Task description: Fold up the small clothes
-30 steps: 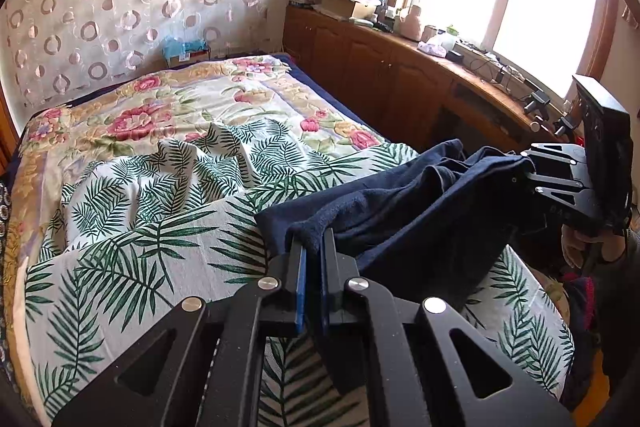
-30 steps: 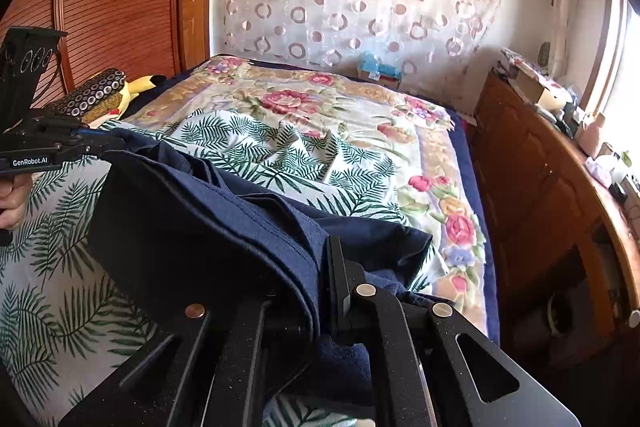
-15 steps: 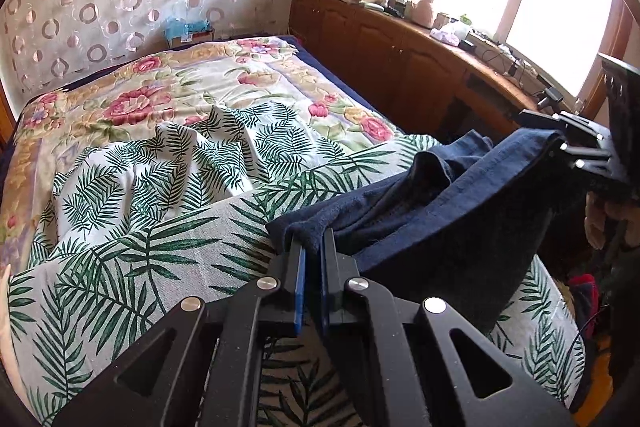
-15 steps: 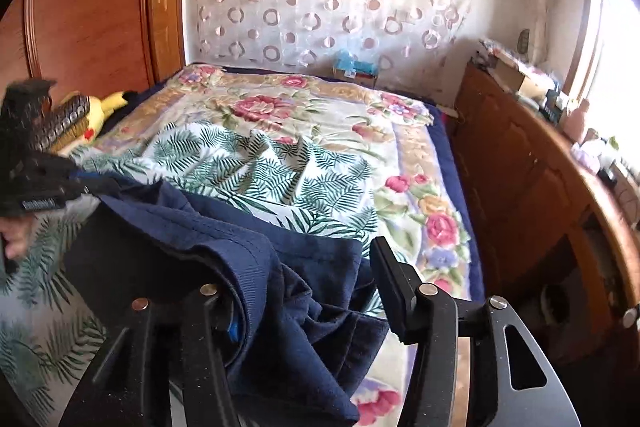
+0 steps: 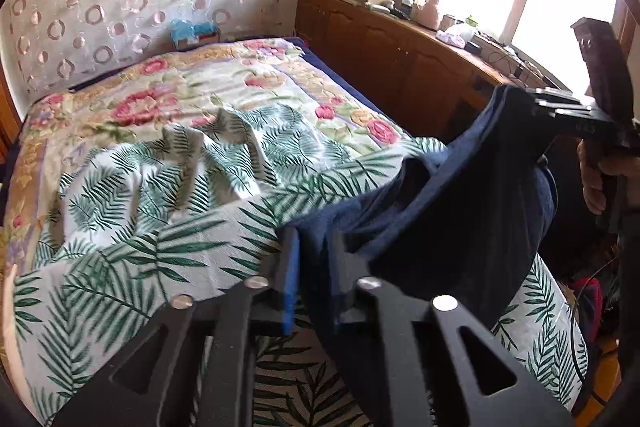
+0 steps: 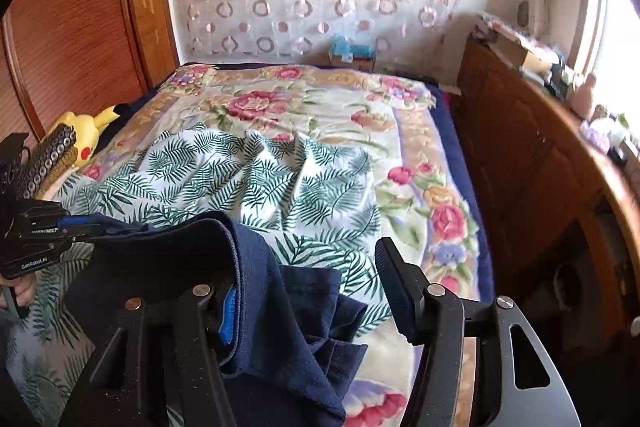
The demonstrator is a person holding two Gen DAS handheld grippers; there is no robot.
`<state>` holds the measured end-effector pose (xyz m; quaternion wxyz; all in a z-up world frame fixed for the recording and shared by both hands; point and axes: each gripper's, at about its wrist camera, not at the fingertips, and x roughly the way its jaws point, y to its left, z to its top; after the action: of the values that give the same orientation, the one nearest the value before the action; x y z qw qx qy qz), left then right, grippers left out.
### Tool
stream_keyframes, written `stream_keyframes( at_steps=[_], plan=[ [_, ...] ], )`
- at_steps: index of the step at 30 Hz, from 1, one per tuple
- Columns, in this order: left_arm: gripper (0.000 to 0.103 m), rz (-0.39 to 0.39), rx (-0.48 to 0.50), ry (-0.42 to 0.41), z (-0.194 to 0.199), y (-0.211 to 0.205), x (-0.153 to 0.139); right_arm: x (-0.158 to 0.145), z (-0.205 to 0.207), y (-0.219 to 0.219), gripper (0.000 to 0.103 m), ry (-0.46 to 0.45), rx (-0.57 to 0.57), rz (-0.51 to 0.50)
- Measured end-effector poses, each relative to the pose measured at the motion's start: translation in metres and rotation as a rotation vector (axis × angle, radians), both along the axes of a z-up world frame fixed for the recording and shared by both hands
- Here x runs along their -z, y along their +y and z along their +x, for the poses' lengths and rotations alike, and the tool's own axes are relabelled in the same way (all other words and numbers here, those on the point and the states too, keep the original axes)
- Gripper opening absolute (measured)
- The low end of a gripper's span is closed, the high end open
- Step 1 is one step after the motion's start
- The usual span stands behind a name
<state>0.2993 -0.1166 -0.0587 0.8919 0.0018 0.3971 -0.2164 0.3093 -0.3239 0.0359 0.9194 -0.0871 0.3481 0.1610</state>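
A dark navy garment (image 5: 460, 211) is hanging between the two grippers above the near end of a bed, slung across the lower right of the left wrist view and filling the lower left and centre of the right wrist view. The left gripper (image 5: 314, 267), at the bottom centre of its own frame, is opening its jaws; a fold of the navy cloth is still lying in the narrow gap between the blue pad and the black finger, and I cannot tell whether the pads are still pressing on it. The right gripper (image 6: 316, 287) is standing released, its jaws wide apart and still spreading: the cloth is draping over the left finger (image 6: 228, 311) with its blue pad, while the right finger (image 6: 394, 279) is standing clear of the fabric. That same gripper is showing at the right edge of the left wrist view, with the garment's upper edge hanging off its tip. Under the garment a palm-leaf sheet (image 5: 160, 211) is lying rumpled over a floral quilt (image 6: 320, 103). A wooden cabinet (image 6: 532, 163) is running along the right side of the frame
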Motion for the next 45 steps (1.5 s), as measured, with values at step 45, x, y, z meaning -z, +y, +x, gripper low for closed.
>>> stream_keyframes(
  at_steps=[45],
  plan=[
    [0.056,-0.027,0.038,0.117,0.027,-0.006,0.042,0.06,-0.037,-0.039,0.074,0.168,0.104,0.151]
  ],
)
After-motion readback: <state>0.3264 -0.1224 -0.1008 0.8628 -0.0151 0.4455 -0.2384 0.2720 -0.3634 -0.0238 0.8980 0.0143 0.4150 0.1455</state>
